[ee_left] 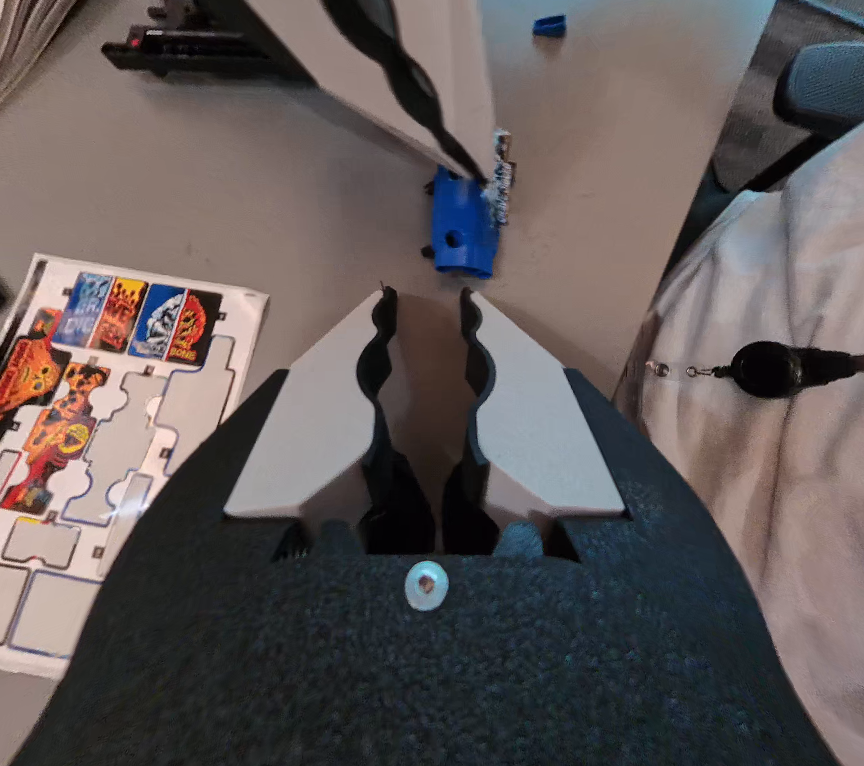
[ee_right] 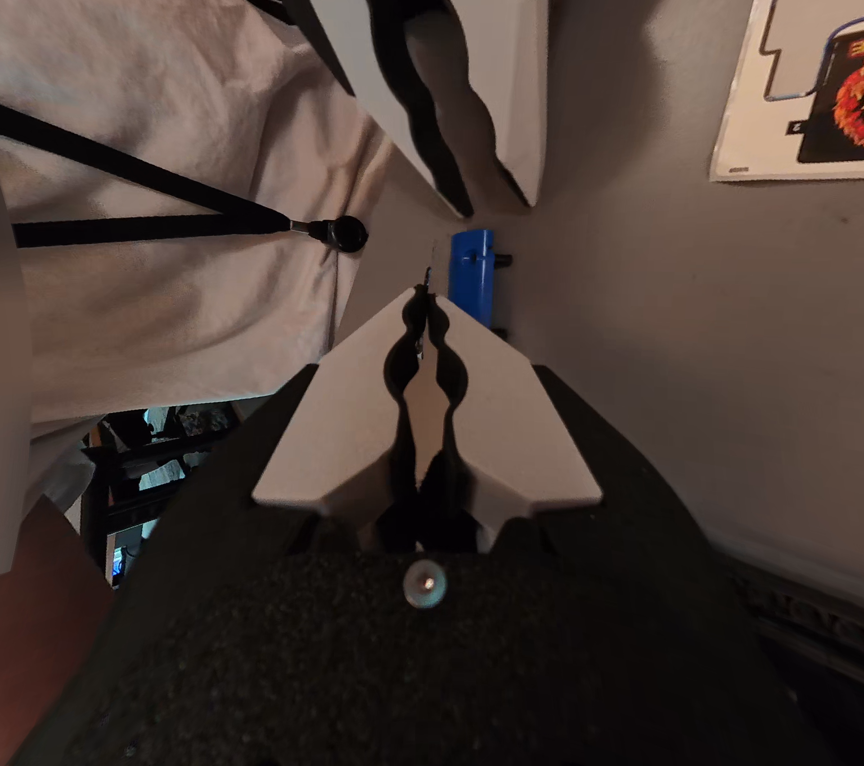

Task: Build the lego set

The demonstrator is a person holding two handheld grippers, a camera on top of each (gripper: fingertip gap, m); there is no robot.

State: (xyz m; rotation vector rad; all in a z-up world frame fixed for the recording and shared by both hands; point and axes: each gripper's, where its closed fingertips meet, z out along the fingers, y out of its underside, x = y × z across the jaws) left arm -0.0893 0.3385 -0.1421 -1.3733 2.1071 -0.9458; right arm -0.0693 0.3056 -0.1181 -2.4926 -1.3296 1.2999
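Lego block (ee_left: pixel 460 224) blue, black pins on side. Sticker (ee_left: pixel 502 182) blue-white print. Sticker sheet (ee_left: pixel 117 416) white, blue outlines, orange-red-yellow flame art on black. Grippers: left gripper (ee_left: pixel 428 299) and right gripper (ee_right: pixel 424 292) white fingers, black pads. Table (ee_left: pixel 280 206) grey-beige. Small loose piece (ee_left: pixel 549 26) blue.

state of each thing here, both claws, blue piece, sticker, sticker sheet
left claw: open, empty, just short of the blue piece
right claw: shut on the sticker
sticker: held upright at the blue piece's edge, not flat on it
blue piece: lying on the table
sticker sheet: flat, several stickers already gone
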